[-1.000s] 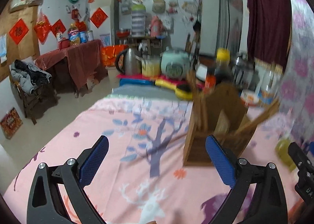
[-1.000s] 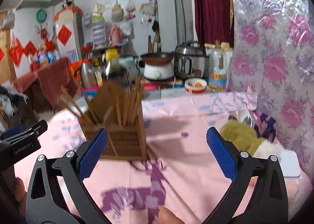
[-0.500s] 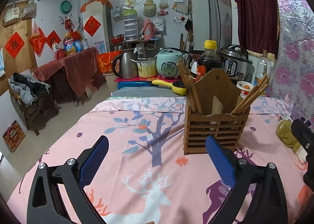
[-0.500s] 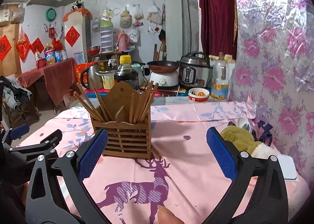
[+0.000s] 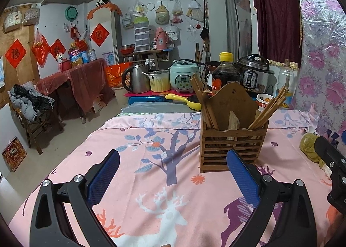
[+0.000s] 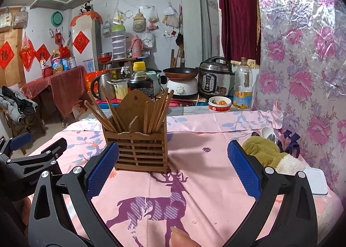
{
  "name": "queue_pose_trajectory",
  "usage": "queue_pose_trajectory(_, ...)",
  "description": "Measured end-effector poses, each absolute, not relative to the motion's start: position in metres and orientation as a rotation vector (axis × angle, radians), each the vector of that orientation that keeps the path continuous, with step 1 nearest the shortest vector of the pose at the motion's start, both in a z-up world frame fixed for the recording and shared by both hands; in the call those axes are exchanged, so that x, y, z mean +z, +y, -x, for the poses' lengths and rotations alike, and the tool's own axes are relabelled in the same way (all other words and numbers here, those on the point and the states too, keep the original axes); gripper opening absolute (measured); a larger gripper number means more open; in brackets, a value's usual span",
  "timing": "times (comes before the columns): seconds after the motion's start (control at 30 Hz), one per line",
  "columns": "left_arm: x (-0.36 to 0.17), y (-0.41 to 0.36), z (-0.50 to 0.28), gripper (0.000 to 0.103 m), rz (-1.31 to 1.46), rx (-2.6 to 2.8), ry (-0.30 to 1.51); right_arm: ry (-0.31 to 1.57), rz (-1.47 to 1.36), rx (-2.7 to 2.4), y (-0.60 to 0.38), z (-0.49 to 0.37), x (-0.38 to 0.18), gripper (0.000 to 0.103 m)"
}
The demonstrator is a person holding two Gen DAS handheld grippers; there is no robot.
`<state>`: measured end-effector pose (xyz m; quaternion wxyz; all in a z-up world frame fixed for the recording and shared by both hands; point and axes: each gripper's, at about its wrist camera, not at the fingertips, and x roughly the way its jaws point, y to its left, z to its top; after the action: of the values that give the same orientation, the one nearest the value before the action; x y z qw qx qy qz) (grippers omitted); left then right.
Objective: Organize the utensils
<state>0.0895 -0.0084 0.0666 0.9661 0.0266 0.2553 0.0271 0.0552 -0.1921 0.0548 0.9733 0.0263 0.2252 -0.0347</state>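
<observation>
Chopsticks (image 6: 155, 113) stand splayed in both compartments of the wooden holder (image 6: 140, 149) on the pink tablecloth (image 5: 151, 182). Left gripper (image 5: 173, 179) and right gripper (image 6: 173, 171) hover wide and empty. Sorting may be finished or pending; no loose utensil shows.

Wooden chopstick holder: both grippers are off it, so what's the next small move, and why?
Probably ease the right gripper forward toward the white spoons beside the green cloth. Both grippers are open and empty, the left gripper included. The wooden holder already stands upright with chopsticks in it, so those spoons look like the only loose utensils.
</observation>
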Motion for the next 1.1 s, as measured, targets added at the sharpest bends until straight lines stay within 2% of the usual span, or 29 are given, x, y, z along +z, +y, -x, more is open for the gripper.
queue_pose_trajectory(1.1,0.0662,-0.0098,-0.0896,0.097,-0.055,0.054,0.518,0.445,-0.053,-0.063,-0.1886,-0.0527,0.0575,0.097)
